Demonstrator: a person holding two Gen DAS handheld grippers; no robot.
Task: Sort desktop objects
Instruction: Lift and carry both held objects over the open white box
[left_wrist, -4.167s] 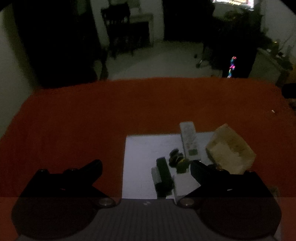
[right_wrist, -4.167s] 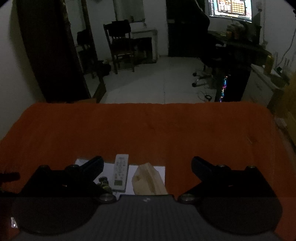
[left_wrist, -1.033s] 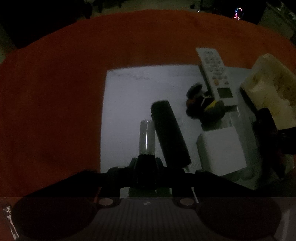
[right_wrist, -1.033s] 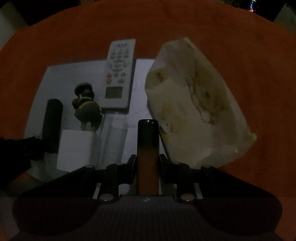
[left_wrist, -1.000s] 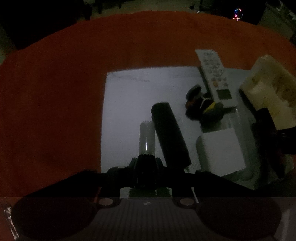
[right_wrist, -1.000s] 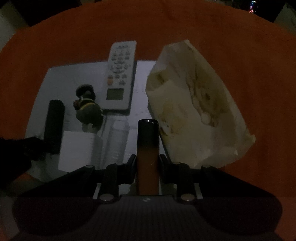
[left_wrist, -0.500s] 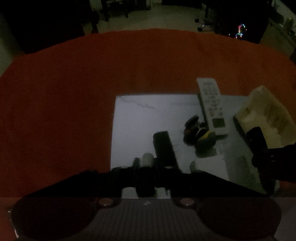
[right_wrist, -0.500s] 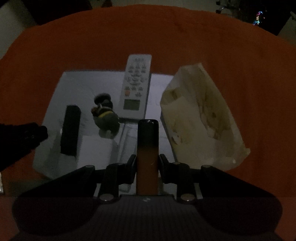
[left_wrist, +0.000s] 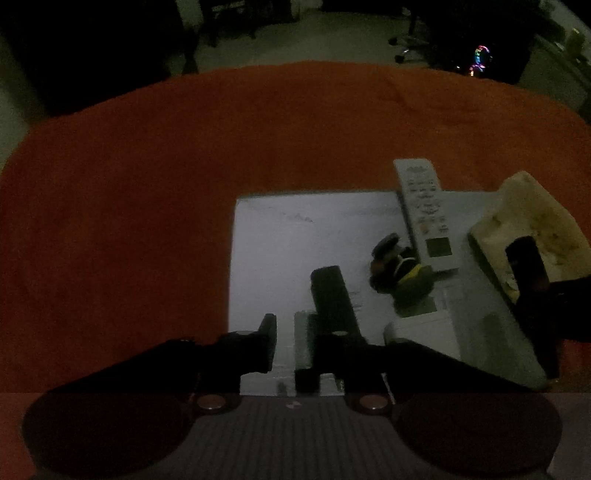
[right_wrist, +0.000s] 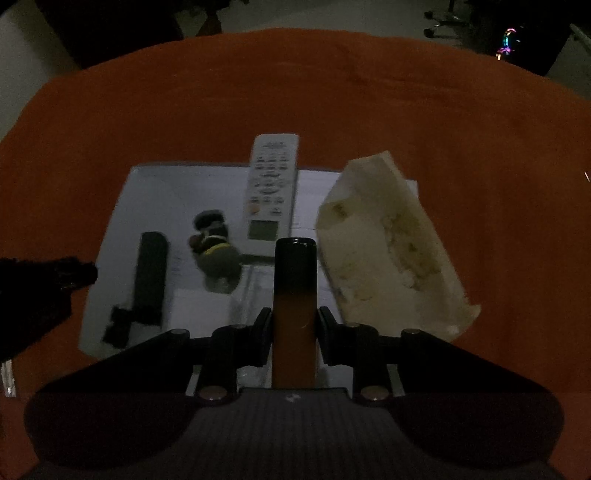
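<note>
The right gripper has its fingers shut tight on a dark tube. The tube is black at the far end and orange near the fingers. It is up off the worktop, which has a red cloth on it. The tube's long side runs the same way as the fingers. It points straight away from the hand, at the near end of the white remote. The remote lies the same way, long side going away, partly on a white sheet. A pale paper bag lies just to the right of the tube, so the right hand is the closer one to it. A little toy and a black bar lie on the sheet to the left. The left gripper is low over the near edge of the sheet. Its fingers look a little apart. A small pale tube shows in the gap, but I cannot tell if they pinch it or if it lies on the sheet. I think the next job is to set the dark tube down with things like it. It would help to keep it flat and lay it beside the others.
</note>
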